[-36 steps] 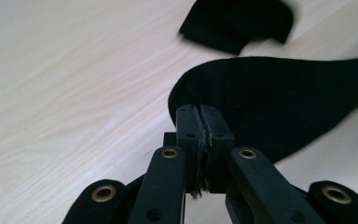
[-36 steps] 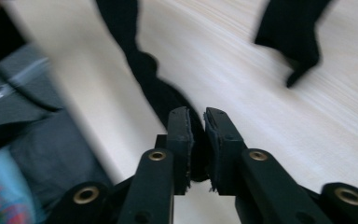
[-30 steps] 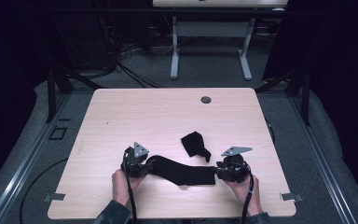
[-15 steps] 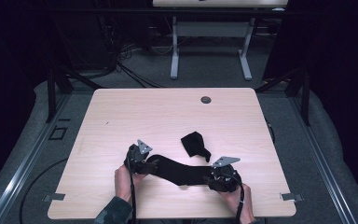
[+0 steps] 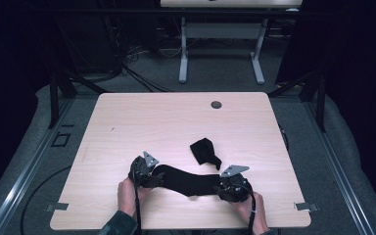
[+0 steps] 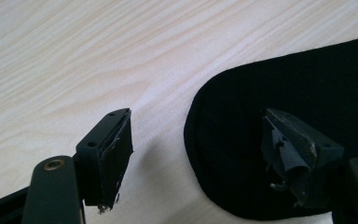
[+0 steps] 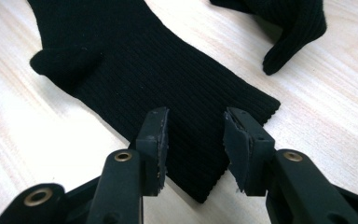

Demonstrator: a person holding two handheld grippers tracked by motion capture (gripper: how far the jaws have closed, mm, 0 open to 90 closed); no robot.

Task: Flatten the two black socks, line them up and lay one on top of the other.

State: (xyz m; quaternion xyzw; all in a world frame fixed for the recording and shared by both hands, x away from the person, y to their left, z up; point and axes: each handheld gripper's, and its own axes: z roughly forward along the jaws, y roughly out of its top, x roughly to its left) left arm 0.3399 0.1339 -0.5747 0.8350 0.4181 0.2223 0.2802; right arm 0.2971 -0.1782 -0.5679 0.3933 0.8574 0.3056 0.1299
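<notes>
Lying flat along the near edge of the table [image 5: 127, 122], the long black sock [image 5: 188, 180] stretches between the two grippers, toe end at the person's left, ribbed cuff at the right. Compared with a second ago, the right gripper [image 7: 193, 140] has dropped in closer to the cuff and the sock looks drawn out straighter, which suggests the flattening is about done. The left gripper [image 6: 196, 154] has just been opening: its jaws now stand wide, one pad over bare wood, the other over the rounded toe, nothing pinched between them, so it appears to have let go. On the right, the jaws stand partly apart straddling the cuff's corner, the fabric lying between them; whether the pads actually press on the knit cannot be told, and a clear gap shows between them. Just beyond, a second black sock [image 5: 204, 152] sits crumpled, apart from the first, and is probably next to be paired.
</notes>
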